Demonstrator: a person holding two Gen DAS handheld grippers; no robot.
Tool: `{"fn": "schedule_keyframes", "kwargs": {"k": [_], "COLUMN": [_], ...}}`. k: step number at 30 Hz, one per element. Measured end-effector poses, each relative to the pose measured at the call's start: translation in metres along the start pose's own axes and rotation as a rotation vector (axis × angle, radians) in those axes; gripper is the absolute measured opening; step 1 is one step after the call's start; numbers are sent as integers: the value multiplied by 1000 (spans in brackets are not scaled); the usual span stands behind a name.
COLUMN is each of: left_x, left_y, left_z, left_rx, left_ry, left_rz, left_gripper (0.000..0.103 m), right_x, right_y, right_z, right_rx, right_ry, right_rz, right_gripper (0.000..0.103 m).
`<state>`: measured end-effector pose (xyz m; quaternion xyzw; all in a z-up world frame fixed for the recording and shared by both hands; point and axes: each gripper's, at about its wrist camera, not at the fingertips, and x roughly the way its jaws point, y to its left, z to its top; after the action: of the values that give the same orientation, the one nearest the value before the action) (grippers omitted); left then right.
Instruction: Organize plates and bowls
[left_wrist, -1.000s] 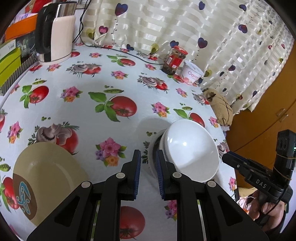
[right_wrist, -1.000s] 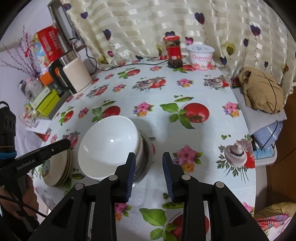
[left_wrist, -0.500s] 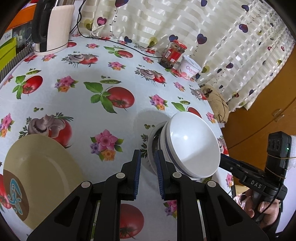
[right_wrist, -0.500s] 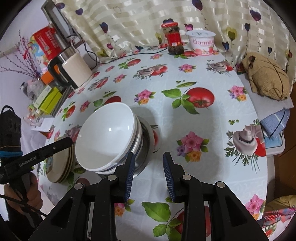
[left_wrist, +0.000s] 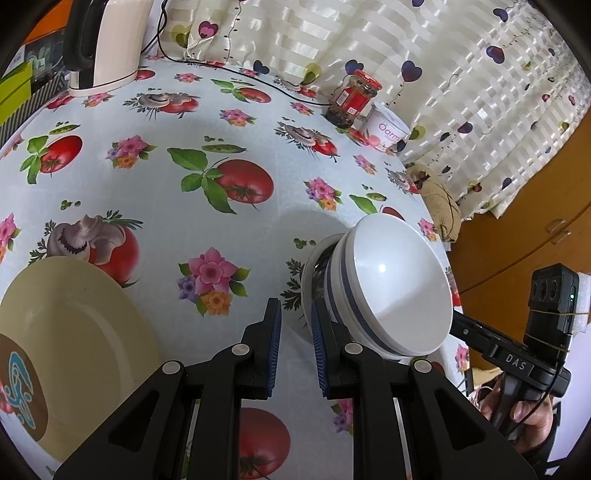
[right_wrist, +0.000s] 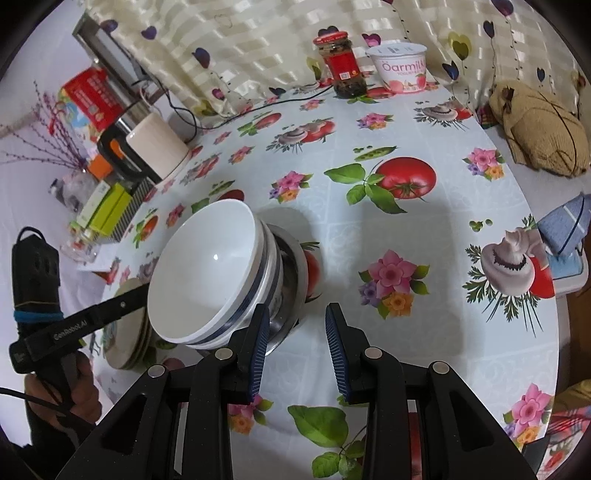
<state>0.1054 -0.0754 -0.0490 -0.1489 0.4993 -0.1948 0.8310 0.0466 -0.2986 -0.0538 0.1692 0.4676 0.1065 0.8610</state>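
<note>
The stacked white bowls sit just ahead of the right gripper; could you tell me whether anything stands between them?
Nothing visible does. The right gripper is open and empty, with the stacked white bowls just left of its jaws; only bare tablecloth lies between.

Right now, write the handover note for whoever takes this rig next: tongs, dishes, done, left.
Left tongs: open, nothing between the pads, poised just left of the bowl stack.
Right tongs: open, empty, just right of the same stack.
White bowls: nested, blue-banded, sitting in a steel bowl at the near edge of the table.
Beige plates: stacked to the left of the bowls.
Done: bowls nested in one pile, plates in another.
Left: the frames do not show where either pile is meant to go; no other loose dishes are in view.
</note>
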Motion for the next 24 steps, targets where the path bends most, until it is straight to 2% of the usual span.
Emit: {"fn": "schedule_keyframes", "kwargs": {"k": [7, 16, 24], "left_x": [6, 15, 26], "left_y": [2, 4, 4], "left_z": [-1, 0, 2], "left_rx": [-12, -39, -46], "left_ry": [18, 58, 89], "left_rz": [-17, -49, -55], "left_gripper": [17, 17, 17], "right_x": [9, 15, 21], "right_y": [-8, -7, -6], "right_z": [-1, 0, 1], "right_rx": [51, 40, 39], "right_ry": [32, 41, 53], "right_rz": [31, 38, 49], "right_gripper": [33, 33, 26]}}
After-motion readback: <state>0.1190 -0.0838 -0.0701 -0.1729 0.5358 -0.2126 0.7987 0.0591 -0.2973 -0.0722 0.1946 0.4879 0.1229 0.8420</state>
